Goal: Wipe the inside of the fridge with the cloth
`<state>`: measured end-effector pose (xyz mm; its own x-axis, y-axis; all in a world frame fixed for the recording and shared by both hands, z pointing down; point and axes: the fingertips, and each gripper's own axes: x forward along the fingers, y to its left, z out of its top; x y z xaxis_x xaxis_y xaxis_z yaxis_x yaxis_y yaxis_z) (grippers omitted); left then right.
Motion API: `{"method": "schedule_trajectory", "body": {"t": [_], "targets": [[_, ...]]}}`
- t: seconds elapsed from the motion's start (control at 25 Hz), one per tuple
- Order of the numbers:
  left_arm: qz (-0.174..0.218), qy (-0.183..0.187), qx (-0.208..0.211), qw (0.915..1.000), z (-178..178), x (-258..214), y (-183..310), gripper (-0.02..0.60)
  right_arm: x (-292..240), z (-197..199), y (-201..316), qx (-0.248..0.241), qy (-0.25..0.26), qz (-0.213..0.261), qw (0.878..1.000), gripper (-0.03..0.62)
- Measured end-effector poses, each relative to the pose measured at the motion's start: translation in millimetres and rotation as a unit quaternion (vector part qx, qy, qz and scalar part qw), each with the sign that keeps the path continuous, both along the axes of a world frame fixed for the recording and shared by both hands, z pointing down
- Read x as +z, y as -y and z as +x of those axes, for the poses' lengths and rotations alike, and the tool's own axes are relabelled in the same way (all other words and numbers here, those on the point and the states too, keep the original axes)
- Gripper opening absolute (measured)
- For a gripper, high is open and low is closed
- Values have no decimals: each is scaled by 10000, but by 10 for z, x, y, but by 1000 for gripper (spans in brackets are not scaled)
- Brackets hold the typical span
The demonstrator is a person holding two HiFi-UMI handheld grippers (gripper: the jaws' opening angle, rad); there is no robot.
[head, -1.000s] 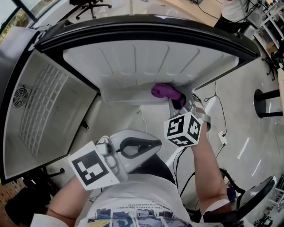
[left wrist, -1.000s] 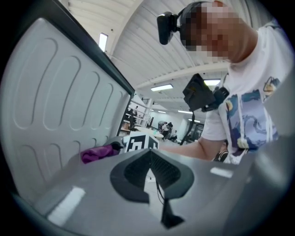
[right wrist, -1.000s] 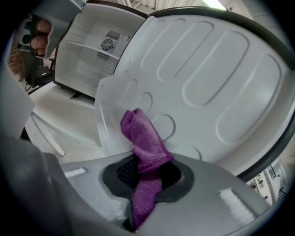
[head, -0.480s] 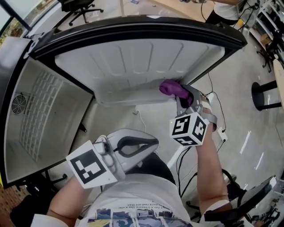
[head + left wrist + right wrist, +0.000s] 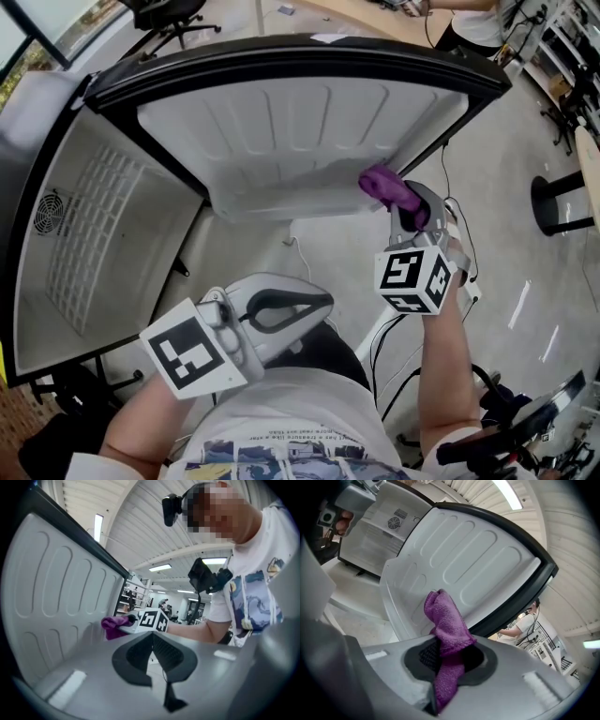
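The cloth (image 5: 382,184) is a purple, nubbly microfibre rag. In the head view it sits at about two o'clock, bunched into a rounded wad at the lower right corner of the fridge door (image 5: 300,131). The right gripper (image 5: 405,202) grips it, and the gripper's marker cube (image 5: 417,279) lies just below. The door's inner face is smooth white plastic pressed with long rounded ribs, and a thick black seal rims it. At nine o'clock the fridge cabinet (image 5: 103,234) stands open. It shows a white slotted grille and a round fan vent (image 5: 49,214), and no food or shelves can be seen in it. The left gripper (image 5: 323,305) hangs low at seven o'clock, well apart from the door. It is made of grey moulded plastic with dark-edged tips. The floor (image 5: 525,281) is glossy and pale.

In the left gripper view, the left gripper (image 5: 152,648) has its dark jaws drawn together along a single seam, with nothing between them. At nine o'clock the cloth (image 5: 115,623) appears to rest against the ribbed door (image 5: 51,583), held out by the right gripper (image 5: 129,619).

In the right gripper view, the right gripper (image 5: 447,660) is clamped on the cloth (image 5: 447,634). A folded, looped hump of cloth rises above the jaws and a flat tail hangs below them. Its pile is fine and fuzzy. Behind it, from twelve to two o'clock, the door (image 5: 478,559) curves away. The open cabinet (image 5: 370,536) is at ten o'clock. A person (image 5: 520,625) stands far off at four o'clock.
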<state>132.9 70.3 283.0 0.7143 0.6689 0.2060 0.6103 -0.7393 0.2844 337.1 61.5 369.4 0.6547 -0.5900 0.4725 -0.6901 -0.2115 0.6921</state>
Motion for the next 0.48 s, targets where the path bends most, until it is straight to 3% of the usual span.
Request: {"method": "schedule_trajectory", "body": {"t": [0.28, 0.48], "targets": [[53, -113, -112, 9999, -268, -92, 21, 6, -236, -247, -143, 210, -40, 323, 9993, 55], [95, -198, -243, 9995, -504, -114, 13, 6, -234, -701, -61, -134, 463, 602, 9970, 55]]}}
